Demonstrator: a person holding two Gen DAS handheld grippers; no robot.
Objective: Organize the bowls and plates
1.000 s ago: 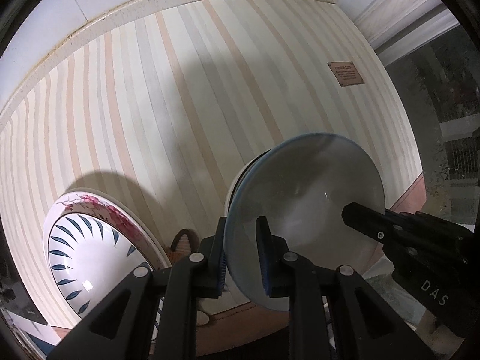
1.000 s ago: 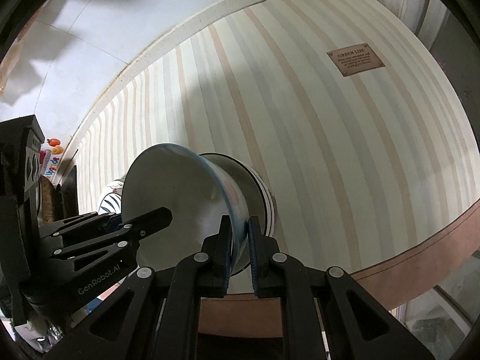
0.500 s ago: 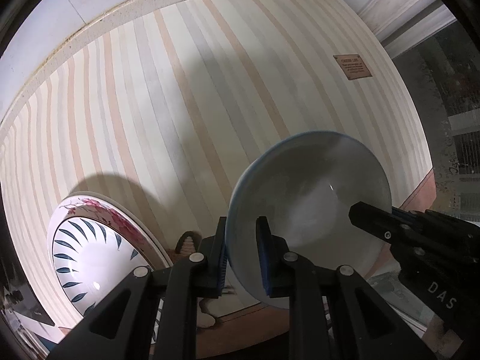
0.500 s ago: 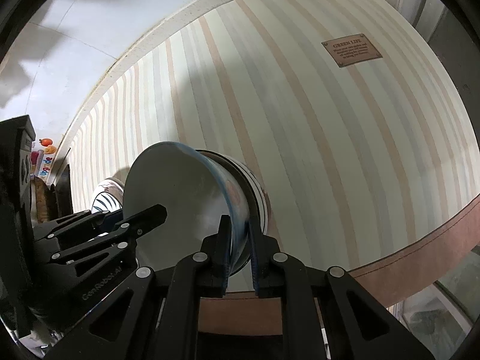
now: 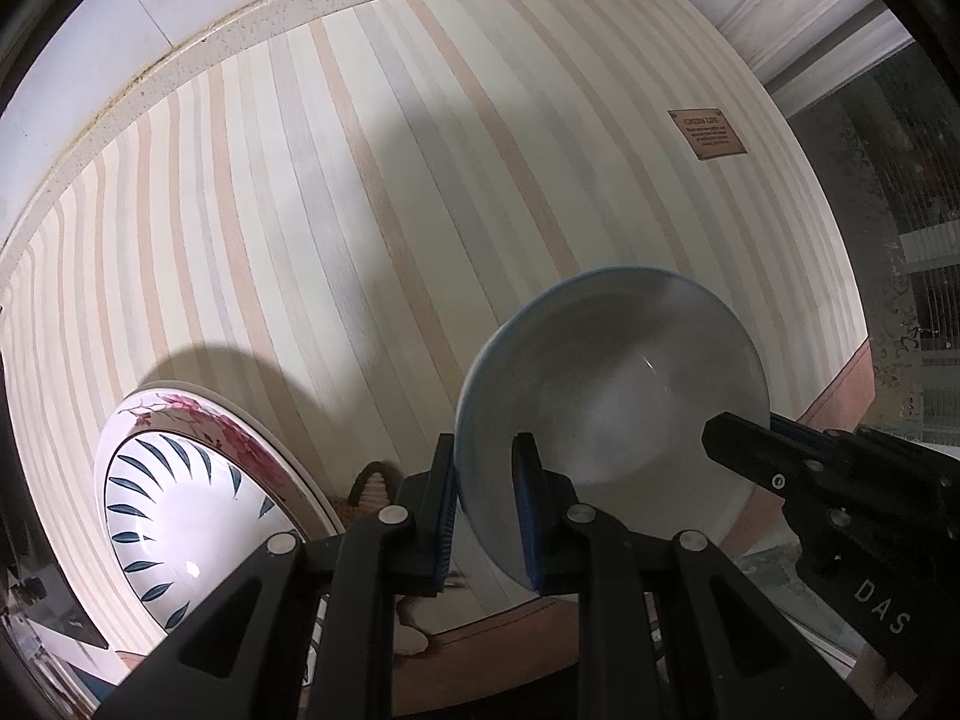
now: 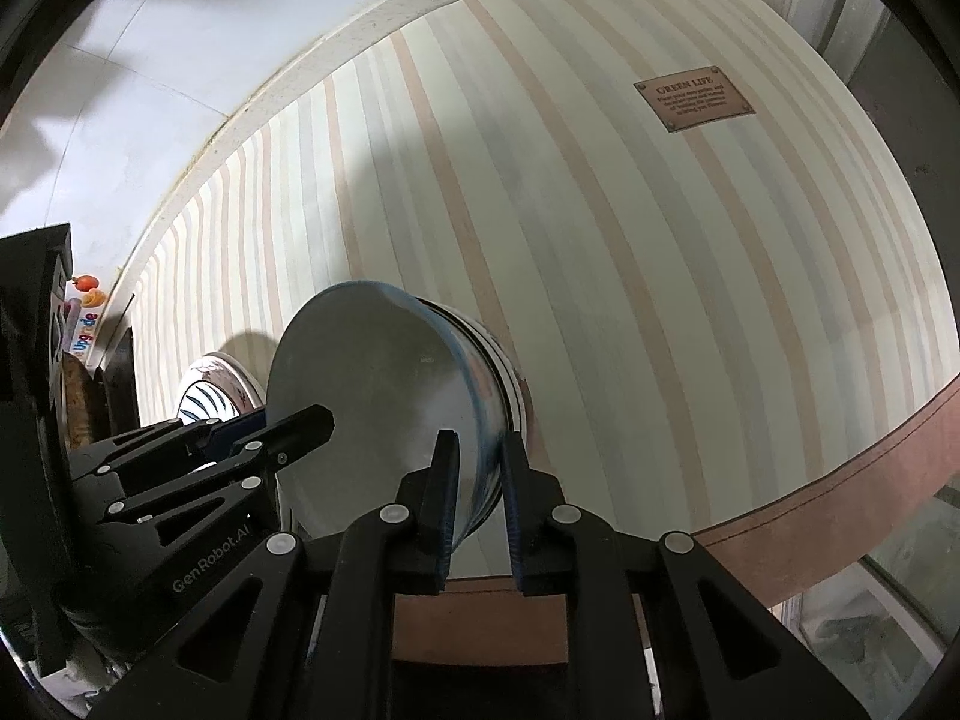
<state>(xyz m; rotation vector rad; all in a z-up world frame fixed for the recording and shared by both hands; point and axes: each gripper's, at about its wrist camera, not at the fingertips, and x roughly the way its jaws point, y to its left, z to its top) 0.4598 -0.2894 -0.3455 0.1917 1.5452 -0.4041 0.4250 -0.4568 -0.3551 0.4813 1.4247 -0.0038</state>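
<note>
A pale grey bowl with a blue rim [image 5: 612, 396] is held between both grippers above the striped mat. My left gripper [image 5: 485, 516] is shut on its near-left rim. My right gripper [image 6: 480, 501] is shut on the opposite rim, and its fingers show at the right of the left wrist view [image 5: 780, 468]. In the right wrist view the bowl [image 6: 372, 414] is tilted and nested in a stack of white bowls [image 6: 510, 378] behind it. A stack of plates with blue leaves and pink flowers [image 5: 180, 510] lies at lower left.
The striped mat [image 5: 360, 210] covers the table and carries a brown label [image 6: 693, 99] at far right. Its brown border [image 6: 840, 510] runs along the near edge. A white wall edge [image 5: 300, 6] lies beyond. Dark clutter [image 6: 36, 330] stands at far left.
The bowl has tilted and shifted slightly lower and right in both views, with both grippers staying shut on its rim. The plates have not moved.
</note>
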